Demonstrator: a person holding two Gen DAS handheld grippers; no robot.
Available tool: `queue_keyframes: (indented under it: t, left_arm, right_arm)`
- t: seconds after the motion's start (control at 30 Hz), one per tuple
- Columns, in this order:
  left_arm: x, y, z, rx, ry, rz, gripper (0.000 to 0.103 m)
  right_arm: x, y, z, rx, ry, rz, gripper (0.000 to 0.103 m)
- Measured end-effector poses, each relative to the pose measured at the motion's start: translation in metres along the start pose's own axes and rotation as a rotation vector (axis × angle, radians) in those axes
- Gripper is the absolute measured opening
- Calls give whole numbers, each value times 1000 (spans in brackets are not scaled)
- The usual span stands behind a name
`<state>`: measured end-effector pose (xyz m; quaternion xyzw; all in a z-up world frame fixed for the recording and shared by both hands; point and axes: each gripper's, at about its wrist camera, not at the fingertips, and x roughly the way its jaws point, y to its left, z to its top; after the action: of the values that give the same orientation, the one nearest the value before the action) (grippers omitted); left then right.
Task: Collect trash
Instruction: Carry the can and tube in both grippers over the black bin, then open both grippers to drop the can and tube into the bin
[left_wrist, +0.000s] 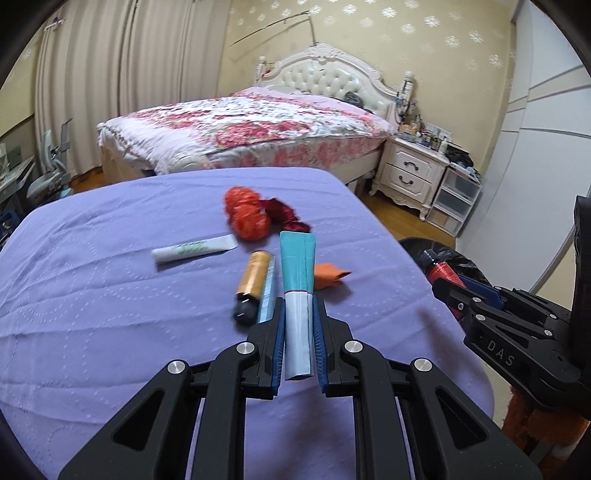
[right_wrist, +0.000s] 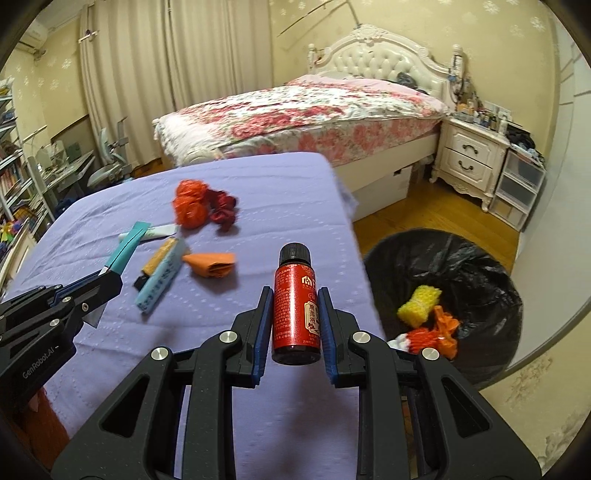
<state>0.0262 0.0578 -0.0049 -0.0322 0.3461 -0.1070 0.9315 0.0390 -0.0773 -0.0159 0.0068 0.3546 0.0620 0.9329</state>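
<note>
Left tool (left_wrist: 299, 317) pinches teal tube (left_wrist: 297, 280); right tool (right_wrist: 295, 314) pinches red bottle (right_wrist: 294, 306). Wrappers (right_wrist: 205, 206) ahead on bench (right_wrist: 277, 192). Bin (right_wrist: 443, 306), right: yellow sponge (right_wrist: 419, 301), orange scraps (right_wrist: 436, 332).

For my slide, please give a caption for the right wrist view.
Right gripper holds red bottle beside the lined bin.

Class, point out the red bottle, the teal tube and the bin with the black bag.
red bottle (right_wrist: 295, 306), right wrist view, on its label.
teal tube (left_wrist: 295, 266), left wrist view, on its teal body.
bin (right_wrist: 480, 258), right wrist view, on the black liner's inner wall.
</note>
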Motion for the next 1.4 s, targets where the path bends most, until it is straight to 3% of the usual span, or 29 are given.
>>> queue_keyframes:
  t: [0.23, 0.63, 1.23, 1.33, 1.37, 1.4]
  left_arm:
    - [31, -52, 14, 65, 11, -76, 15]
    - [97, -121, 40, 163, 58, -99, 16]
    - [149, -166, 44, 272, 104, -70, 16]
    - [150, -168, 44, 281, 110, -66, 23]
    - [150, -168, 44, 279, 110, -63, 27]
    - [149, -167, 44, 274, 107, -58, 40]
  right_arm:
    - [2, -53, 5, 71, -18, -99, 24]
    - [21, -127, 9, 172, -10, -200, 24]
    - [48, -166, 6, 253, 24, -231, 24]
    - [50, -170, 5, 255, 23, -244, 26]
    - [49, -171, 5, 258, 16, -255, 32]
    - [48, -171, 5, 261, 12, -263, 37]
